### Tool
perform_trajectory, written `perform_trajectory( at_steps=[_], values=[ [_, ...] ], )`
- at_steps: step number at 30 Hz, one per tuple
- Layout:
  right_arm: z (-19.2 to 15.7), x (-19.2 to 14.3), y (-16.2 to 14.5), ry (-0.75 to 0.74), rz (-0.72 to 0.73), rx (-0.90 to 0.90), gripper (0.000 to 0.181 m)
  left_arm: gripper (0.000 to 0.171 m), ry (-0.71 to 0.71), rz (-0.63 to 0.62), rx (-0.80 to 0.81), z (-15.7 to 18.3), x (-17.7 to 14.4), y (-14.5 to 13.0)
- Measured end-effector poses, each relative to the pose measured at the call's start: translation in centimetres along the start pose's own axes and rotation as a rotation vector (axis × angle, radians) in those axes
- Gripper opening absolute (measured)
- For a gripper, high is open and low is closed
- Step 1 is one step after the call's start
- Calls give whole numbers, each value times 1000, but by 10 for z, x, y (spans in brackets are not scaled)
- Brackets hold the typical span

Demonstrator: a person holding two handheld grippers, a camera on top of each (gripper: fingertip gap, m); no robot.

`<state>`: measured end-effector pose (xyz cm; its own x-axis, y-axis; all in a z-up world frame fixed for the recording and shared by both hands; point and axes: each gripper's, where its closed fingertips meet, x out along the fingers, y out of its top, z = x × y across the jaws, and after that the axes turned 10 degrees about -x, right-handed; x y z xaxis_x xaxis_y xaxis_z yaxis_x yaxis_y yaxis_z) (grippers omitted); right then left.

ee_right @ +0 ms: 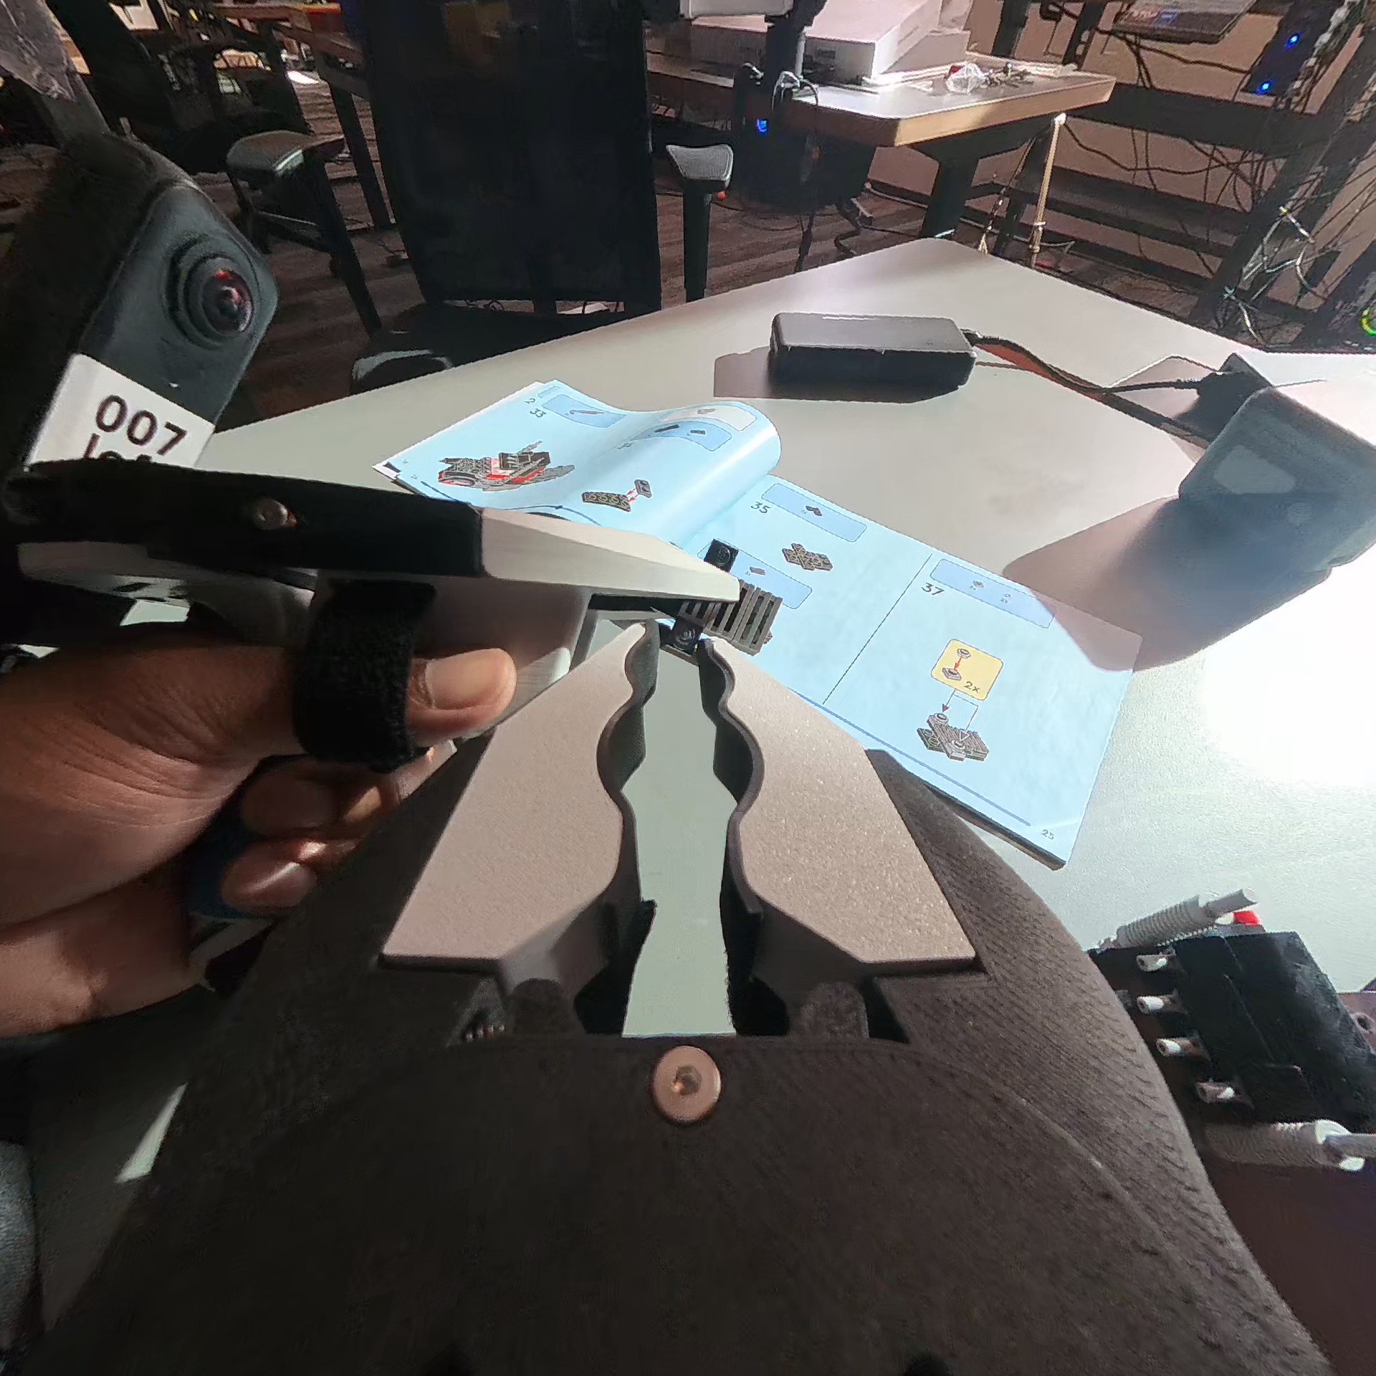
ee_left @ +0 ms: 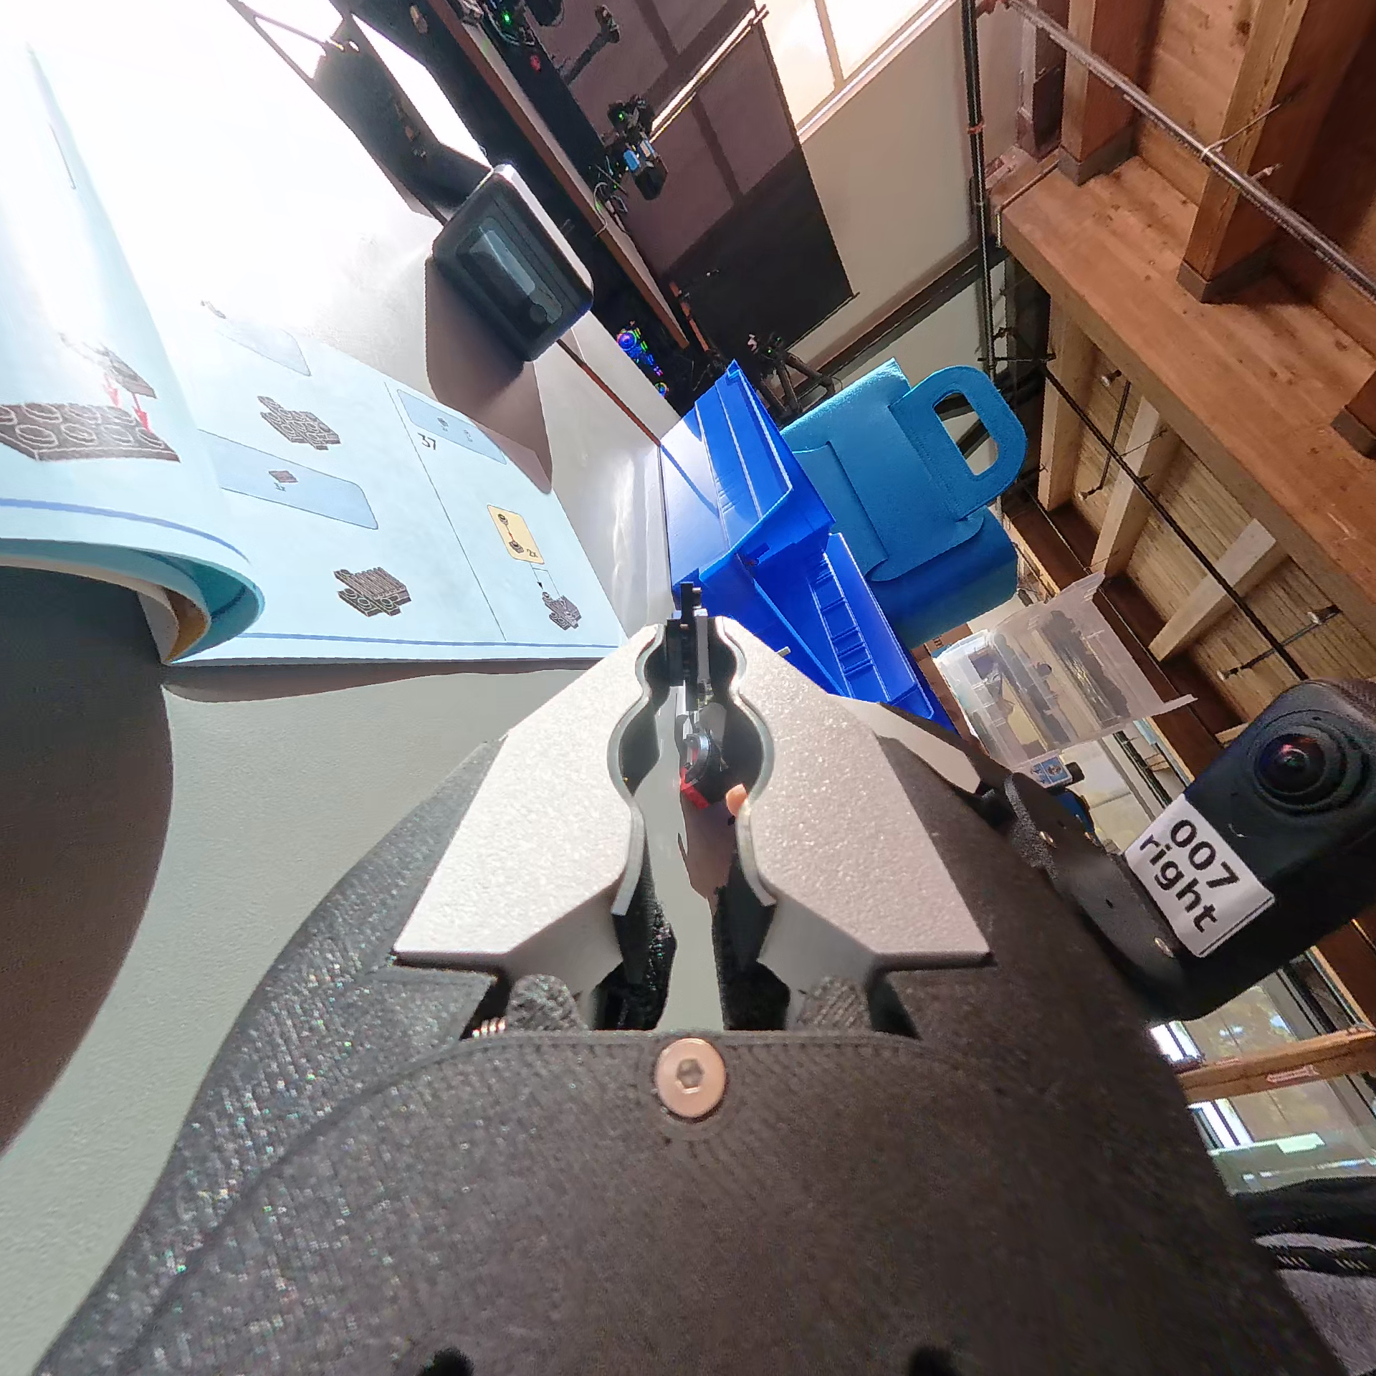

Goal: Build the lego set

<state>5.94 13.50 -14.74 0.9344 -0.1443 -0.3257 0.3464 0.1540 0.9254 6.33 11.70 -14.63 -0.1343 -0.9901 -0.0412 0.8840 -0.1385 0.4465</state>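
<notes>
1. One person's hand (ee_right: 149, 782) gripped the left gripper's handle at the far left of the right wrist view; a black strap crossed one finger; one camera with a white label sat above it.
2. The left gripper (ee_right: 726, 596) reached in from the left; its jaws were clamped on one small grey-and-black lego assembly (ee_right: 733, 610) with a ribbed grille, held above the table.
3. The right gripper (ee_right: 679, 640) met that assembly from below; its jaws were nearly closed, pinching a small black piece at its underside; whether that piece was joined to the assembly could not be told.
4. One open instruction booklet (ee_right: 931, 670) lay flat on the grey table (ee_right: 968, 462), just behind the two grippers.
5. One black rectangular box (ee_right: 871, 346) with one cable lay farther back on the table.
6. One dark cube-shaped device (ee_right: 1295, 484) stood at the right.
7. One black lego build (ee_right: 1228, 1020) with white pegs sat at the lower right edge.
8. In the left wrist view, one blue plastic bin (ee_left: 752, 514) stood right of the booklet.
</notes>
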Motion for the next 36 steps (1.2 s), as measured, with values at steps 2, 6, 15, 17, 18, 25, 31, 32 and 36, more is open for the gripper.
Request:
perform_trajectory(
  at_steps=[2,6,15,17,18,25,31,32,36],
  values=[
    [-1,0,0,-1,-1,-8,11,9,-1,0,0,0,0,0],
    [0,0,0,4,-1,-4,11,9,-2,-2,2,0,0,0],
    [2,0,0,5,13,20,8,9,-9,-9,5,2,0,-1],
    [2,0,1,15,23,40,8,9,-15,-11,1,2,0,-1],
    [2,-1,1,23,28,54,8,9,-17,-12,-2,2,0,-1],
    [2,-3,2,83,85,195,8,9,-41,-26,-27,3,0,-2],
    [3,-4,2,62,84,159,7,9,-38,-34,-27,3,1,-2],
    [3,-4,1,41,73,112,7,9,-33,-38,-27,3,1,-3],
    [4,-5,-1,-32,40,-43,7,9,-23,-49,-16,2,3,-5]
  ],
)
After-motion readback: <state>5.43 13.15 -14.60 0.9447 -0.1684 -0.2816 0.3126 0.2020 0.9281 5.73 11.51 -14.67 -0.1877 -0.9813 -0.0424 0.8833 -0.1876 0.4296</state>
